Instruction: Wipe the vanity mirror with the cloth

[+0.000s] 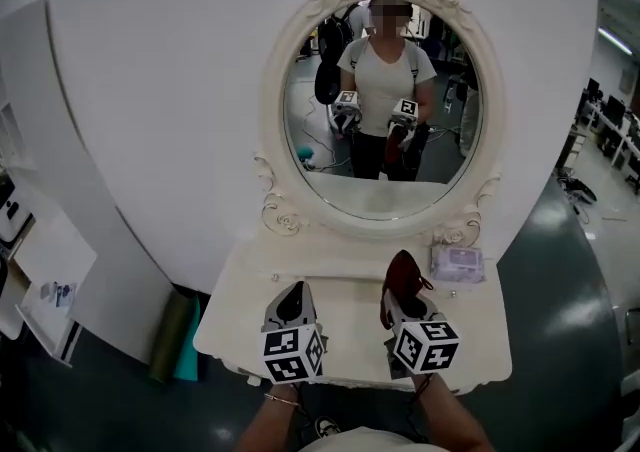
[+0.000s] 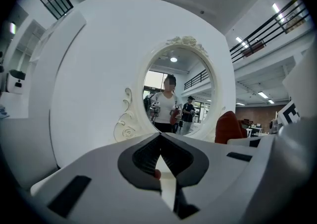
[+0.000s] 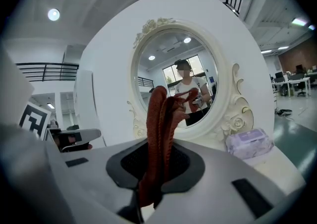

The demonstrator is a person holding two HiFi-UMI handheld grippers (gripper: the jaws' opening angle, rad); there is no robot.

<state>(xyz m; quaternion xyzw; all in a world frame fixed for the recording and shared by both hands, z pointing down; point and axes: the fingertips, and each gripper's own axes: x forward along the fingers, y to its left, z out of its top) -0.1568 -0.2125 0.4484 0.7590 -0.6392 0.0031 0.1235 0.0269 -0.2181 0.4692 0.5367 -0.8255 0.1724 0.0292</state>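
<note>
An oval vanity mirror (image 1: 385, 100) in an ornate cream frame stands on a white vanity table (image 1: 240, 290); its glass reflects a person and both grippers. My right gripper (image 1: 397, 292) is shut on a dark red cloth (image 1: 402, 280), held upright above the table in front of the mirror's lower right. In the right gripper view the cloth (image 3: 159, 134) rises from between the jaws toward the mirror (image 3: 173, 86). My left gripper (image 1: 292, 301) is shut with nothing in it, level with the right one. The left gripper view shows the mirror (image 2: 176, 96) ahead and the cloth (image 2: 229, 128) at the right.
A pack of wipes in lilac wrapping (image 1: 457, 262) lies at the table's back right, by the mirror's foot (image 3: 249, 142). A curved white wall (image 1: 150, 90) backs the vanity. Green and teal rolls (image 1: 178, 338) lean on the floor at the left.
</note>
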